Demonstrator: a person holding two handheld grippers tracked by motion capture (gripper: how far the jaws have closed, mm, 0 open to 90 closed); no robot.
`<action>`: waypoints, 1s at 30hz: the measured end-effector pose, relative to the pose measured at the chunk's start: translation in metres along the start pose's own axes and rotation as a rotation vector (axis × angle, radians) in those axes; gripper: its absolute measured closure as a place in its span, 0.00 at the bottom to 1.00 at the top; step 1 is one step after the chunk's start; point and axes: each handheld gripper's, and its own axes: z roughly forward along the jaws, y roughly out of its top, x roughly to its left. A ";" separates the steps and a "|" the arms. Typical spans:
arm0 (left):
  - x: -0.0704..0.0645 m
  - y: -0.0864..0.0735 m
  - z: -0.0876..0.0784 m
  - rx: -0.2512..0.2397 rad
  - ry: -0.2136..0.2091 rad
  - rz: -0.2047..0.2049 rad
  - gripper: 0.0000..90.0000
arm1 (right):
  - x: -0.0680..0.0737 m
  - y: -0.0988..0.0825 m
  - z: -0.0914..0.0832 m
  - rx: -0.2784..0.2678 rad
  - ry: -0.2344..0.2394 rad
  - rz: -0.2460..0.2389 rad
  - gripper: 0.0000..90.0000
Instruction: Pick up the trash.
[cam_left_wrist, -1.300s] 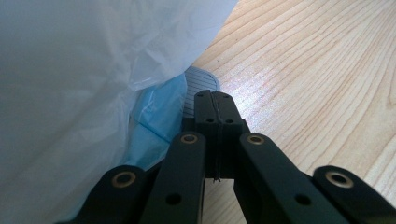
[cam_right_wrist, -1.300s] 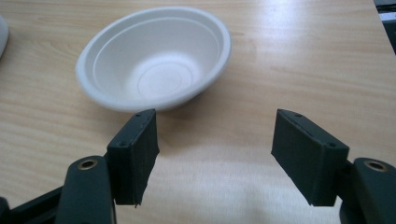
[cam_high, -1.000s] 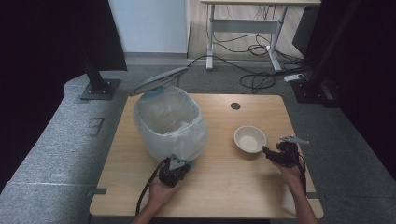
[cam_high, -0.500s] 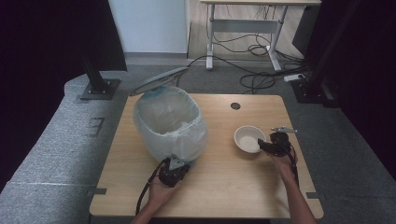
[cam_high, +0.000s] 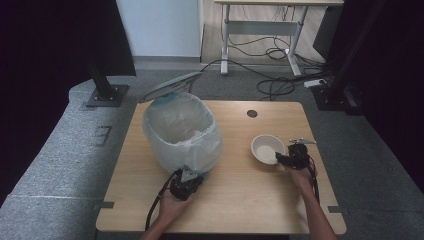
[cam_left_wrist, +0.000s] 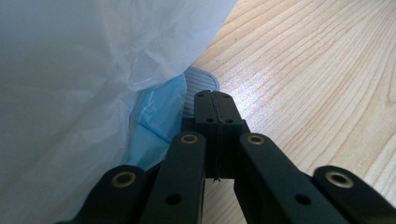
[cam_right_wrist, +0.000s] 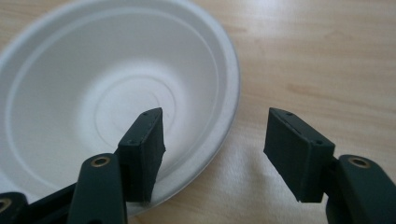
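A white paper bowl (cam_high: 265, 147) (cam_right_wrist: 93, 93) sits on the wooden table (cam_high: 240, 200), right of centre. My right gripper (cam_high: 280, 159) (cam_right_wrist: 215, 122) is open astride the bowl's near-right rim, one jaw inside the bowl and one outside. Its jaws have just been closing a little, with the rim between them, and the pads stand apart from it. A bin (cam_high: 181, 130) lined with a pale plastic bag (cam_left_wrist: 70, 70) stands at the left with its lid (cam_high: 170, 86) raised. My left gripper (cam_high: 189, 175) (cam_left_wrist: 215, 100) is shut, its tips on the grey ribbed pedal (cam_left_wrist: 203, 80) at the bin's base.
A round cable hole (cam_high: 252, 113) lies in the table's far right part. Black stands (cam_high: 105, 90) flank the table on the grey floor. A desk frame with loose cables (cam_high: 275, 55) is behind. Bare wood lies between the two hands.
My right gripper has moved left across the table up to the bowl, and its jaws now straddle the rim. The left gripper and the bin look the same.
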 end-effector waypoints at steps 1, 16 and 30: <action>0.000 0.000 0.000 0.000 0.000 -0.001 1.00 | -0.001 -0.001 0.000 0.010 0.004 0.002 0.42; 0.000 0.000 0.000 0.000 -0.001 0.002 1.00 | 0.006 -0.001 -0.013 0.029 0.047 -0.028 0.80; 0.000 0.000 0.000 -0.001 -0.001 0.001 1.00 | -0.008 -0.009 -0.041 -0.048 0.196 0.091 0.92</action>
